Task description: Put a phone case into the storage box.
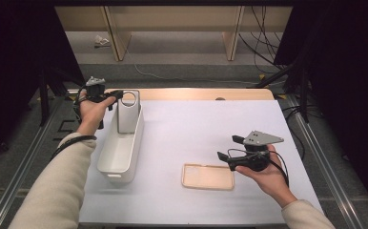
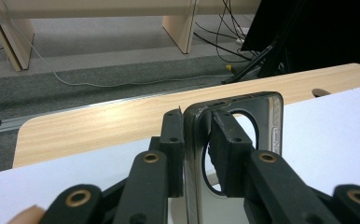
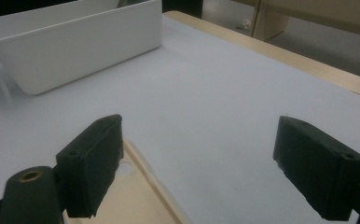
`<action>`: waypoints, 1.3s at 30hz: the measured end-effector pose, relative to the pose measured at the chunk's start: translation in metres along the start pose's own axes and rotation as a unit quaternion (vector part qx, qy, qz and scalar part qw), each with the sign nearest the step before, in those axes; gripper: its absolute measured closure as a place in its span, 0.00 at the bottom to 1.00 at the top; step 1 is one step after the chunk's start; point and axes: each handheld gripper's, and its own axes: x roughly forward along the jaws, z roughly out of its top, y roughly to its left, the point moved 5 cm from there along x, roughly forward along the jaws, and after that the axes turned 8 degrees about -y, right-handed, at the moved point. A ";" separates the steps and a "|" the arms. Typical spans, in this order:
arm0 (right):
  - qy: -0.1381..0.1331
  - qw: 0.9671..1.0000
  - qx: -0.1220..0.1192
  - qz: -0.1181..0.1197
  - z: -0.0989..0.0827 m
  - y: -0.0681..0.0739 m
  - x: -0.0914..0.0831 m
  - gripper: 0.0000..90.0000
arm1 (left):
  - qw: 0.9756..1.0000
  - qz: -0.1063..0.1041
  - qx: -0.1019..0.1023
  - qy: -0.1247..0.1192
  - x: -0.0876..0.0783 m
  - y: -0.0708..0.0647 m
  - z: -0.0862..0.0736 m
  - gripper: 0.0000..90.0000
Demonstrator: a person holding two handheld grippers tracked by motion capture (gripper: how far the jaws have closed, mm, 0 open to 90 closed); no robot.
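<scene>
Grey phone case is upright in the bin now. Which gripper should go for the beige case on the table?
Right. The right gripper hovers open just beside the beige case, which lies flat near it. The left gripper is across the table, its jaws around the grey case standing in the white bin.

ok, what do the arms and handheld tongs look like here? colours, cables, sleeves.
Both sleeves are cream: left sleeve, right sleeve. The left tongs and right tongs are black, each with a grey three-cornered plate on top and a black cable trailing past the wrist. Up close, the jaws end in blocky black pads with small screw holes, on linkage bars with brass-coloured pivot bushings.
</scene>
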 end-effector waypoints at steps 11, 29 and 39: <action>0.000 1.000 0.001 0.001 0.000 0.000 0.000 0.19 | 1.000 0.001 0.011 0.007 0.002 -0.001 -0.001 0.78; 0.003 1.000 0.000 0.002 -0.001 0.001 0.001 0.19 | 0.999 0.023 0.028 0.024 -0.008 -0.009 0.013 0.33; 0.008 1.000 -0.001 0.001 -0.002 0.001 0.001 0.18 | 0.999 0.008 0.032 0.023 -0.027 -0.026 0.018 0.10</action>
